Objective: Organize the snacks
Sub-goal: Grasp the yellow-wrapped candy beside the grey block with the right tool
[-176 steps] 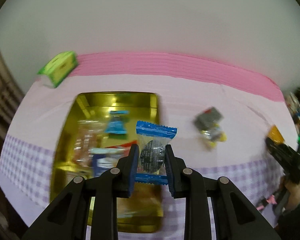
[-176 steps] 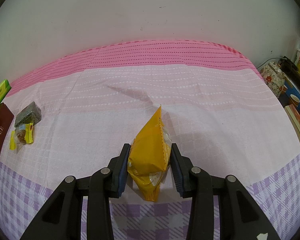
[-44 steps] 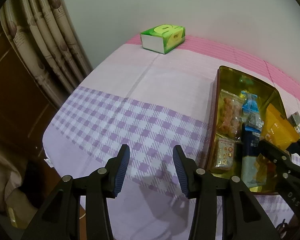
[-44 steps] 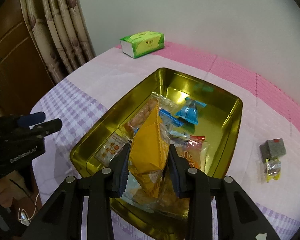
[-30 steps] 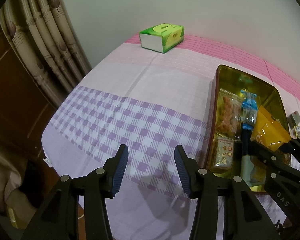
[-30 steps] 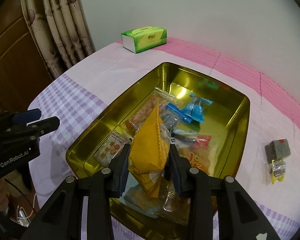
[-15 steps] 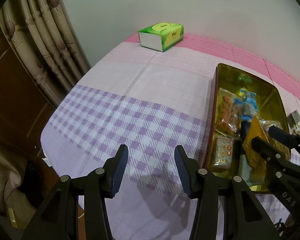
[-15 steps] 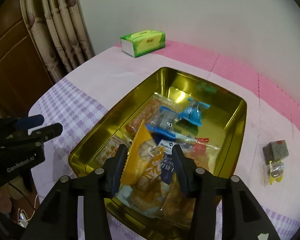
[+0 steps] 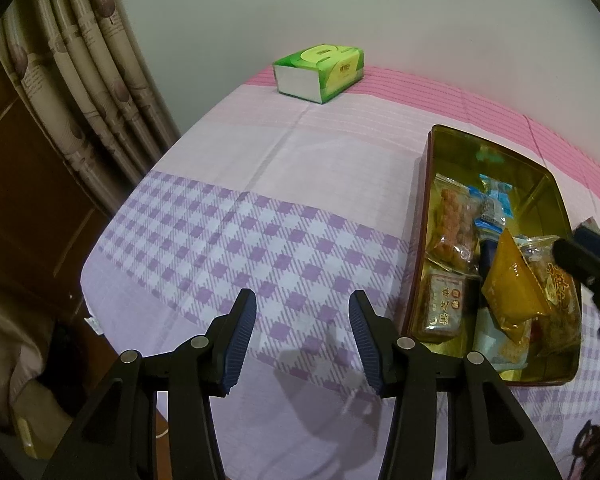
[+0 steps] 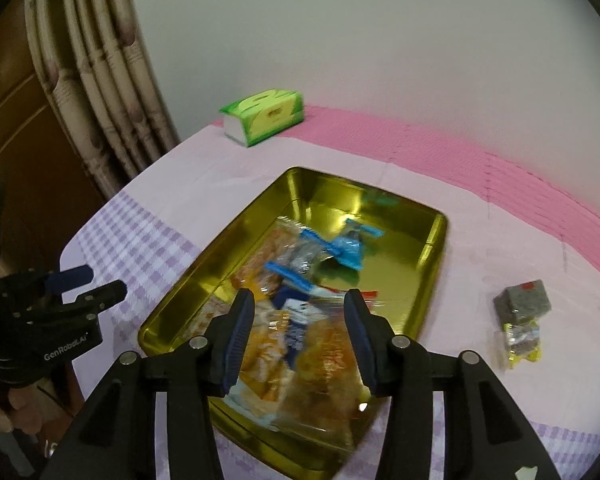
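Observation:
A gold tin point(image 10: 436, 264) of wrapped snacks sits on the pink and purple cloth. My right gripper point(image 10: 298, 336) hovers open just above its near end, with nothing between its pads. The orange packet point(image 9: 512, 292) lies loose on the other snacks in the tin point(image 9: 420, 240), below the right gripper point(image 9: 570, 242). Blue-wrapped sweets point(image 10: 348, 248) lie further back in the tin. My left gripper point(image 9: 300, 340) stands open and empty over the purple checks, left of the tin; the right wrist view shows the left gripper point(image 10: 102, 282) there too. A grey cube snack point(image 10: 522, 300) and a yellow-wrapped sweet point(image 10: 522, 344) lie on the cloth right of the tin.
A green tissue box point(image 9: 320, 72) stands at the table's far corner by the wall. Curtains point(image 9: 80, 92) and a wooden door hang past the table's left edge. A hand point(image 10: 16, 408) holds the left gripper at that edge.
My right gripper has opened and let go of the orange packet, which now lies in the tin. The gripper has risen a little. The left gripper has stayed put.

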### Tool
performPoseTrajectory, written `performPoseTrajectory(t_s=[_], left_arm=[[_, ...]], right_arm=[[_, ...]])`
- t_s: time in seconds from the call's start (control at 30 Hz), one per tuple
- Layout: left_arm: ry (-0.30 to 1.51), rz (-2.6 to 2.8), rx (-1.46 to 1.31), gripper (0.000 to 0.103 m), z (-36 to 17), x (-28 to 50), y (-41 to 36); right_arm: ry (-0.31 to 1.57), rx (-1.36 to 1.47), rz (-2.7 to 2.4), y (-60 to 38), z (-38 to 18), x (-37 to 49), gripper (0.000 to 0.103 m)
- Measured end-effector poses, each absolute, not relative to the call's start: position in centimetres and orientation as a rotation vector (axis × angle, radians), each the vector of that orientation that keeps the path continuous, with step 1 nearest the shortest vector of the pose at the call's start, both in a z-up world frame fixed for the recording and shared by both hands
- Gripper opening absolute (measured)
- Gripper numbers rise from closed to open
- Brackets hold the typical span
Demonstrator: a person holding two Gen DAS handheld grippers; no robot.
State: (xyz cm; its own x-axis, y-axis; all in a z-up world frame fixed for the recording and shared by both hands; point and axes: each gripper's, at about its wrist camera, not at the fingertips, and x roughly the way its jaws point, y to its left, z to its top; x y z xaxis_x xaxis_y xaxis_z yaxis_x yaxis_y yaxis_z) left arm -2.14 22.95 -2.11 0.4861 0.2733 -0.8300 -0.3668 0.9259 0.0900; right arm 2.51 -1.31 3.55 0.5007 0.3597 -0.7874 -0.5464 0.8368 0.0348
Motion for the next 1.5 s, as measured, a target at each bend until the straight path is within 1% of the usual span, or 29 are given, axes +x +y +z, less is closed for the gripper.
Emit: performPoseTrajectory(t_s=[0.43, 0.7, 1.03, 1.1, 1.13, 1.17, 1.27, 1.5], left_arm=[[0.992, 0.389, -0.099, 0.05, -2.2, -2.3, 22.8], [1.0, 0.383, -0.093, 0.05, -2.4, -2.2, 22.8], [1.002, 0.38, -0.097, 0.05, -2.5, -2.2, 22.9], [1.002, 0.381, -0.094, 0.05, -2.4, -2.0, 22.9], [1.002, 0.381, -0.094, 0.05, -2.5, -2.2, 22.9], [1.003, 0.382, -0.095, 0.05, -2.4, -2.0, 22.9], [1.005, 0.382, -0.099, 0.05, -2.5, -2.0, 23.1], [1.007, 0.379, -0.097, 0.05, -2.6, -2.2, 23.1]], right_arm=[[0.905, -0.166, 0.295, -11.6, 3.8, 6.5, 0.044], [1.014, -0.031, 0.16, -16.9, 1.6, 8.8, 0.045], [1.158, 0.125, 0.068, -17.1, -0.5, 10.7, 0.045], [1.183, 0.177, 0.049, -17.2, -1.0, 11.2, 0.051], [1.187, 0.198, 0.038, -17.3, -1.1, 11.3, 0.056], [1.186, 0.222, 0.025, -17.5, -1.1, 11.4, 0.058], [1.177, 0.236, -0.01, -17.7, -1.2, 11.9, 0.06], [1.16, 0.24, -0.072, -18.6, -1.4, 13.2, 0.06]])
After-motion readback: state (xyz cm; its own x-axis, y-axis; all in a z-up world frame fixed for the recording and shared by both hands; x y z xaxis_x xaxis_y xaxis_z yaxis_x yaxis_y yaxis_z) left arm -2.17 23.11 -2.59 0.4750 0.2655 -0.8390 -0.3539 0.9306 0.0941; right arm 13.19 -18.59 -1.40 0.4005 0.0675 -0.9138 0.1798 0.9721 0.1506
